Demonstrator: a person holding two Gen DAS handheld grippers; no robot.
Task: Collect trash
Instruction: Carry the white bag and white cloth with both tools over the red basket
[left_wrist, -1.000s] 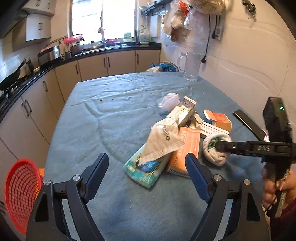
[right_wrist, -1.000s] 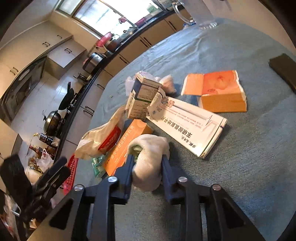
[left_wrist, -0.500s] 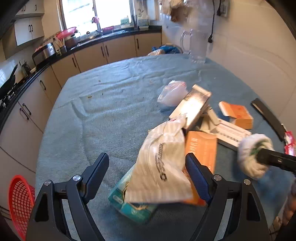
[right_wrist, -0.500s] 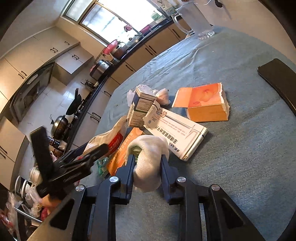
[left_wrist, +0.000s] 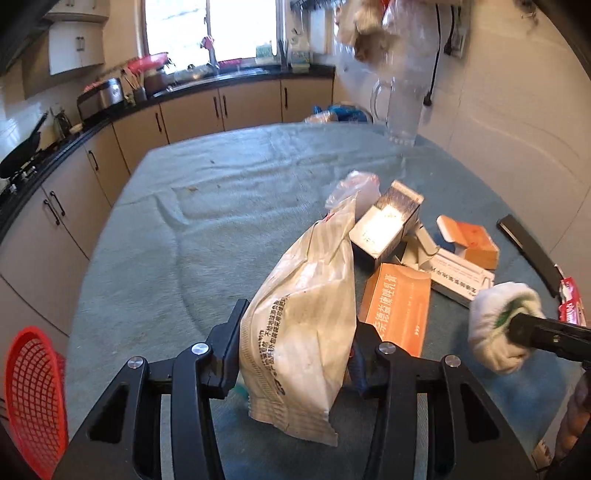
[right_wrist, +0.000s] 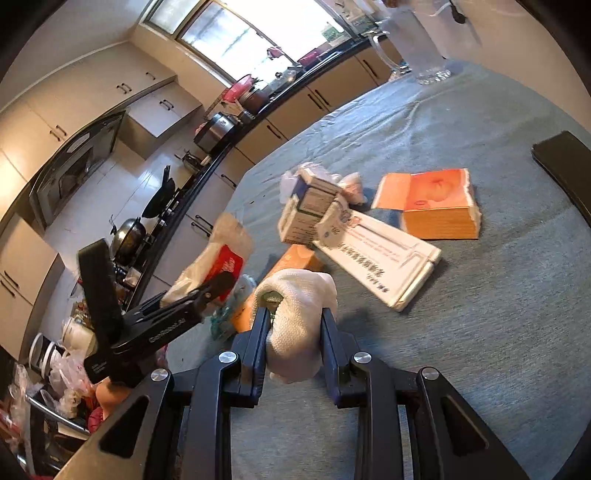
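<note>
Since the earlier frame, the left tool (left_wrist: 295, 354) has been closed from wide open onto the white snack bag (left_wrist: 306, 321), which is now pinched between its fingers and held upright above the blue-grey tabletop (left_wrist: 184, 229). Beside it in the left wrist view, an orange box (left_wrist: 397, 302), a silver-topped carton (left_wrist: 388, 225) and a long white box (left_wrist: 458, 275) are seen lying on the cloth, and a red basket (left_wrist: 33, 398) is seen at the lower left edge. The right tool is seen at the right edge, clamped on a rolled white cloth (left_wrist: 498, 325).

From the right wrist view, the right tool (right_wrist: 295, 325) is seen narrowed around the rolled white cloth (right_wrist: 299, 317), just above the tabletop (right_wrist: 498, 332). The left tool (right_wrist: 207, 291) is seen at left with the snack bag (right_wrist: 218, 258) gripped.
</note>
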